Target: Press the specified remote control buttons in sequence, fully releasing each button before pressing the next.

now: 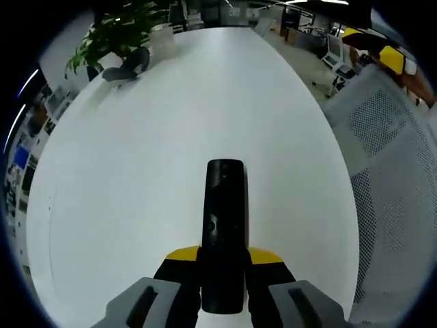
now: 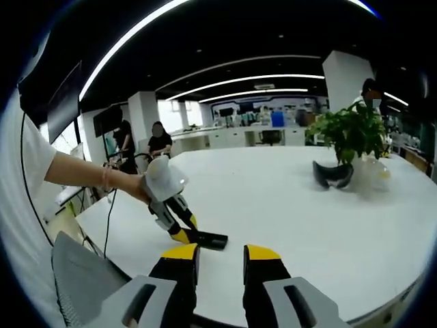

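Here the left tongs [image 1: 222,273] are clenched on the near end of a black remote [image 1: 224,219], which juts forward, held just above the white tabletop [image 1: 171,130]. In the right gripper view the right tongs [image 2: 220,263] stand released with a clear gap between yellow tips, holding nothing, well back from the left tongs [image 2: 188,236] and the remote [image 2: 210,240]. A plant [image 2: 349,133] and dark headset [image 2: 332,174] sit far across the tabletop [image 2: 287,205]; a mesh chair [image 1: 392,178] stands beside it.

Large white oval table [image 1: 171,109], leafy green potted plant [image 2: 350,133], dark grey headset [image 2: 332,175], white mesh chair [image 1: 392,178], two people seated beyond the table [image 2: 159,142]
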Tool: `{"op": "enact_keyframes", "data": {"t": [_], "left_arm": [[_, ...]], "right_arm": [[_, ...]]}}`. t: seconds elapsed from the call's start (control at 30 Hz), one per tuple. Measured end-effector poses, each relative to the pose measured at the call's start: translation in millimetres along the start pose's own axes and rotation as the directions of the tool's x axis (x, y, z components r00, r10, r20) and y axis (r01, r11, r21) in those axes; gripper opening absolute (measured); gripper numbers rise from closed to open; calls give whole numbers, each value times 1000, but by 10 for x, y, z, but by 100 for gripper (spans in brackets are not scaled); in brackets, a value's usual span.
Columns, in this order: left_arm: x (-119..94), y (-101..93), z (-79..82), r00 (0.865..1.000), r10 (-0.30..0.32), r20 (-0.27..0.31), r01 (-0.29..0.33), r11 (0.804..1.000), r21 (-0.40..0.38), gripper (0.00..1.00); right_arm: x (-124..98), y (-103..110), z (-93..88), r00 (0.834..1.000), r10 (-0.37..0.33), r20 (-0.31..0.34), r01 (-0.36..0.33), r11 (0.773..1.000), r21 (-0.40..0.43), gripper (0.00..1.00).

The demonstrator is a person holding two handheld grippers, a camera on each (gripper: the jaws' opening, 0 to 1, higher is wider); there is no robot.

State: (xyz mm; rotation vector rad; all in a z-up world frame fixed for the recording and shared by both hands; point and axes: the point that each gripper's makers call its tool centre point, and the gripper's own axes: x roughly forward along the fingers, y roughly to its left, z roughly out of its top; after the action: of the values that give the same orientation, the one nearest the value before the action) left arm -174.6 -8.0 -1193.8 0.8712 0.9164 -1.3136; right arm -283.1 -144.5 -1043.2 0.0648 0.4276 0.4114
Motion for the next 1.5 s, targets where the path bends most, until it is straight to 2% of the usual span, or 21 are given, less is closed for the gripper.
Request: {"op": "enact_keyframes", "data": {"t": [0.3,0.8,0.93,1.1,1.2,1.3,1.5], "left_arm": [[-15,-182,-28,1000,-2,23,2,1000,0,24],[-44,-453,-68,997,-3,82,4,1000,-9,24],[-51,-510,-76,995,-4,101,6,1000,-13,24],[-57,-596,-78,993,-3,119,4,1000,-12,24],[-65,-655,-83,990,0,143,4,1000,-28,24],[-70,-732,-91,986,0,165,5,1000,-31,24],[-80,-880,-107,980,-5,200,12,999,-32,24]], "right_arm": [[13,55,14,1000,21,-4,-21,1000,-5,21],[128,251,-65,992,107,-67,-111,992,-56,17],[179,307,-66,985,143,-97,-151,984,-90,13],[268,369,-56,975,181,-129,-198,971,-136,12],[316,382,-102,963,197,-184,-233,952,-200,9],[361,400,-79,959,214,-186,-251,946,-203,8],[498,432,-129,937,262,-229,-313,923,-223,5]]}}
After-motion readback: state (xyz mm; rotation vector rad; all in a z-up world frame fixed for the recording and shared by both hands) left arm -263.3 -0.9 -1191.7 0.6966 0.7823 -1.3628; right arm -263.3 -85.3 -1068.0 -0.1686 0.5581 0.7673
